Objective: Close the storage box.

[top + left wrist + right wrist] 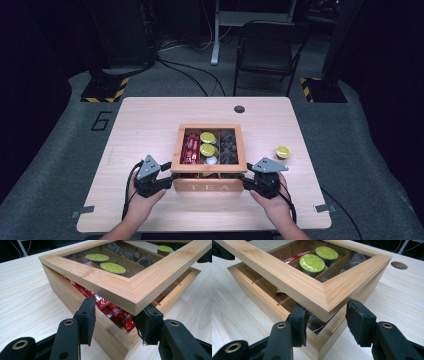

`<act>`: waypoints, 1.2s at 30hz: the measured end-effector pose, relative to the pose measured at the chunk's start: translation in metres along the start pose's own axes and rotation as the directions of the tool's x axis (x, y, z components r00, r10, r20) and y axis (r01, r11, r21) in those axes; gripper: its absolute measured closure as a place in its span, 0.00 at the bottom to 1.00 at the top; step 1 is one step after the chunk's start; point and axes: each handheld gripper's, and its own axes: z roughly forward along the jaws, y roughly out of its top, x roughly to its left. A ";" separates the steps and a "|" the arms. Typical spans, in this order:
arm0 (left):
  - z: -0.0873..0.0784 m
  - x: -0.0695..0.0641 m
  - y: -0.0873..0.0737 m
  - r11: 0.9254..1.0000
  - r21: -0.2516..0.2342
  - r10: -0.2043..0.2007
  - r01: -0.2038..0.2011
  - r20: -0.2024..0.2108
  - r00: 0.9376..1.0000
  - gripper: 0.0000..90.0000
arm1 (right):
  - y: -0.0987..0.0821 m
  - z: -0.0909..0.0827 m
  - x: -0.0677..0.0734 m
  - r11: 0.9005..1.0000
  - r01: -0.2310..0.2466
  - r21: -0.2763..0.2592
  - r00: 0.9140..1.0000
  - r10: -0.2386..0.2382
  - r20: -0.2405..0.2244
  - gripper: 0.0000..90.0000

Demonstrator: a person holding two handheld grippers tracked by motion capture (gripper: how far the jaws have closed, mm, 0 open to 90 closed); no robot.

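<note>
A bamboo tea box (208, 187) marked TEA stands at the table's middle front. Its glass-windowed lid (208, 169) is hinged at the back and held raised a little at the front. My left gripper (167, 175) is shut on the lid's front-left corner (135, 305), one jaw on each side of the corner (119, 307). My right gripper (248, 178) pinches the front-right corner (327, 305) in the same way (327, 308). Red packets (113, 311) lie in the left compartment, green-topped capsules (312, 262) in the middle one, and dark tea bags (229, 145) in the right one.
A single green capsule (283, 151) sits on the wooden table (145, 125) to the right of the box. A cable hole (239, 109) is near the table's far edge. A black chair (267, 50) stands on the floor beyond the table.
</note>
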 end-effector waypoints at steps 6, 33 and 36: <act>0.001 0.000 -0.005 1.000 0.020 -0.009 0.009 0.012 1.000 0.59 | -0.005 0.002 0.001 1.000 -0.001 0.015 1.000 0.001 -0.014 0.58; 0.002 -0.002 -0.012 0.996 0.044 -0.078 0.075 0.080 0.994 0.56 | -0.013 0.008 0.003 0.998 -0.032 0.050 0.998 0.034 -0.043 0.53; 0.001 -0.004 -0.011 0.997 0.043 -0.062 0.059 0.078 0.995 0.56 | -0.013 0.007 0.002 0.998 -0.033 0.054 0.998 0.035 -0.049 0.52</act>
